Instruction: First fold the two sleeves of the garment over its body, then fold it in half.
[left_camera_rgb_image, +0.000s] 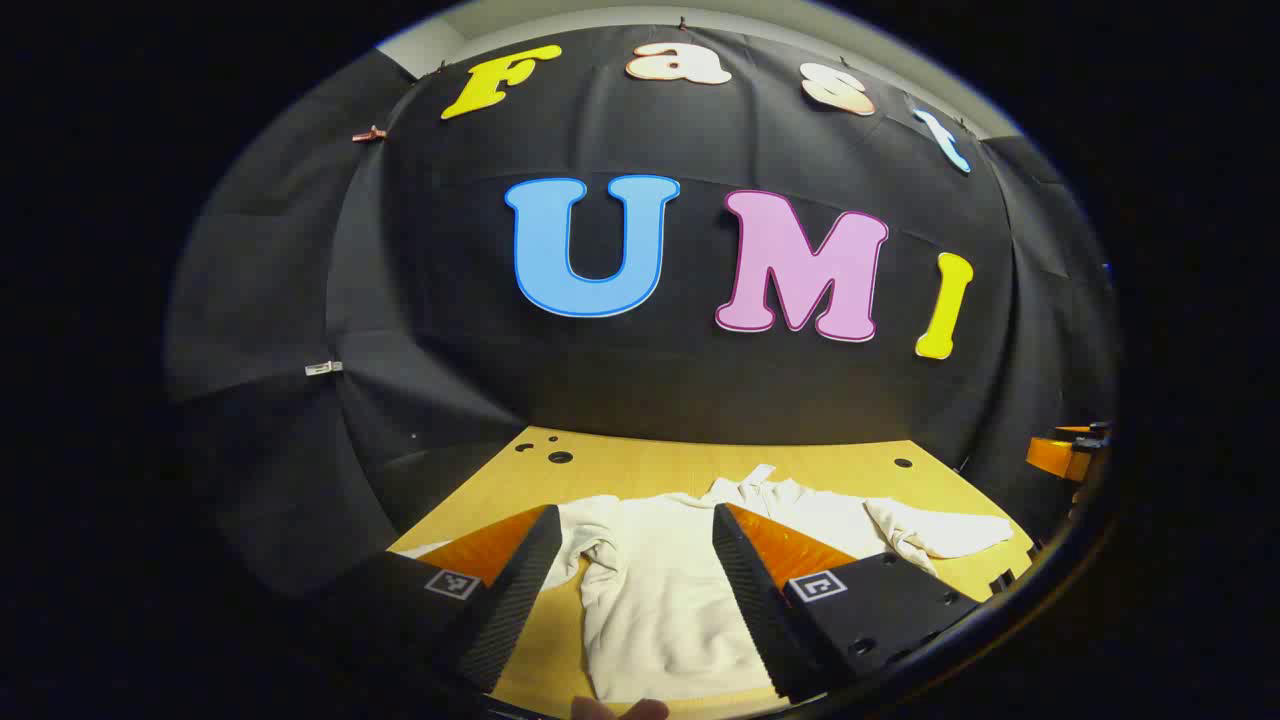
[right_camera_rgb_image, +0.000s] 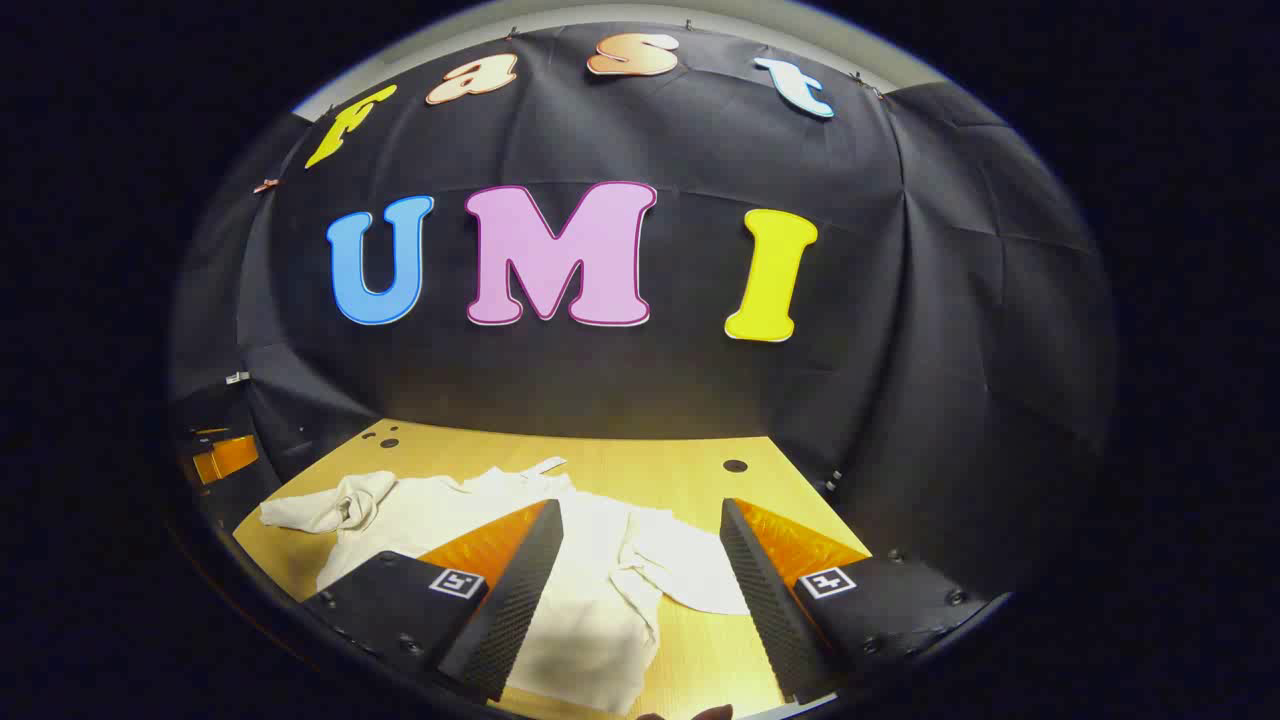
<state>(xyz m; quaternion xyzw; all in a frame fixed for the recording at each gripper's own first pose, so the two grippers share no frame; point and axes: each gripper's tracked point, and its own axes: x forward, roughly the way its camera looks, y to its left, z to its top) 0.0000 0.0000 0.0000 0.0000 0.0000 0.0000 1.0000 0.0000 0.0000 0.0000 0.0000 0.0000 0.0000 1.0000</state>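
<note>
Black cloth backs a wooden table (left_camera_rgb_image: 640, 465) pierced by a few dark holes. Item one: a white garment (left_camera_rgb_image: 660, 600), lying flat on the table, collar toward the far edge, hem toward the near edge. In the left gripper view one sleeve (left_camera_rgb_image: 940, 530) stretches out to the right, rumpled, off the body; the other sleeve (left_camera_rgb_image: 590, 530) is bunched at the left shoulder. In the right gripper view a sleeve (right_camera_rgb_image: 325, 510) trails to the left, while another sleeve (right_camera_rgb_image: 690, 575) lies crumpled just beside the body on the right. Item two: left gripper (left_camera_rgb_image: 632, 590), fingers wide apart, holding nothing, hovering above the body. Item three: right gripper (right_camera_rgb_image: 640, 590), fingers likewise spread, holding nothing, above the garment's right side. Progress, as judged: neither sleeve is yet laid neatly over the body, and the half fold is not done; both sleeve folds and the final fold appear to remain.
</note>
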